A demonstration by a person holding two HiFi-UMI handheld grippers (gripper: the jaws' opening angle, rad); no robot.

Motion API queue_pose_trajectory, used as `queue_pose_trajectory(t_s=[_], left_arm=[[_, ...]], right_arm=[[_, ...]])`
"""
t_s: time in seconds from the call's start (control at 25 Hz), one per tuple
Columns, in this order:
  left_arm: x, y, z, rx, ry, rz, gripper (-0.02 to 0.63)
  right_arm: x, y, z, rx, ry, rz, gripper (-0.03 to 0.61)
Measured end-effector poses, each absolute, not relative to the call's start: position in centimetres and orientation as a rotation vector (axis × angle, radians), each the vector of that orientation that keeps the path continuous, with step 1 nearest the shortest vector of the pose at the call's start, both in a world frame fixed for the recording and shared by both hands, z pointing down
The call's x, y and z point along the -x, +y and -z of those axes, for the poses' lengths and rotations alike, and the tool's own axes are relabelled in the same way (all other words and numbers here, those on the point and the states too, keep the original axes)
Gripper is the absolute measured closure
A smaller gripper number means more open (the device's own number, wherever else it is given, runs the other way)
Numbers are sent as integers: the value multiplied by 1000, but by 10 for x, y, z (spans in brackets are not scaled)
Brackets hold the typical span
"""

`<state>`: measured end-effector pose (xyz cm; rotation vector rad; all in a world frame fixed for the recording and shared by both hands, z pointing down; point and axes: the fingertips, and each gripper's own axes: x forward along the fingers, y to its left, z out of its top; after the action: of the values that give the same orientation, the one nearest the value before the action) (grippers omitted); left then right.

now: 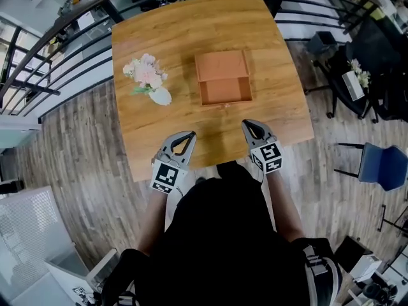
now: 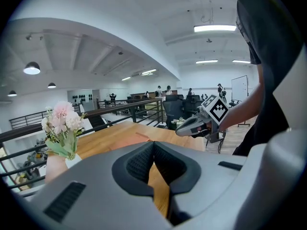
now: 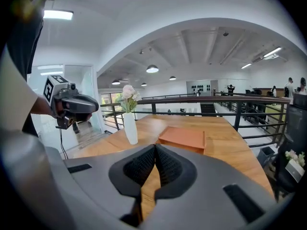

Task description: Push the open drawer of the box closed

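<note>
Head view: open drawer [image 1: 225, 90] ahead of left tool [image 1: 191, 134] and right tool [image 1: 245, 123], apart.

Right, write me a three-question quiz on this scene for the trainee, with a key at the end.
1. In the head view, the flower vase stands on which side of the box? A left, B right, C on top.
2. True or false: the drawer is pulled out toward the person.
3. Fill in: the jaws of the left gripper and the right gripper are both ____ and empty.
Key: 1 A; 2 true; 3 shut.
</note>
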<state>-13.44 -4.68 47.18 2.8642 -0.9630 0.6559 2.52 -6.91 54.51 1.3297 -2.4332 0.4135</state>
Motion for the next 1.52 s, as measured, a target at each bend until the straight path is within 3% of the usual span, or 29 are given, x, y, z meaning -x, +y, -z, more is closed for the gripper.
queue_pose_trajectory(t_s=[1.52], left_arm=[[71,-104,-478,-2742,-1156,-759,592]], right_arm=[[-54,-152,-667,-928,-2423,-562,561]])
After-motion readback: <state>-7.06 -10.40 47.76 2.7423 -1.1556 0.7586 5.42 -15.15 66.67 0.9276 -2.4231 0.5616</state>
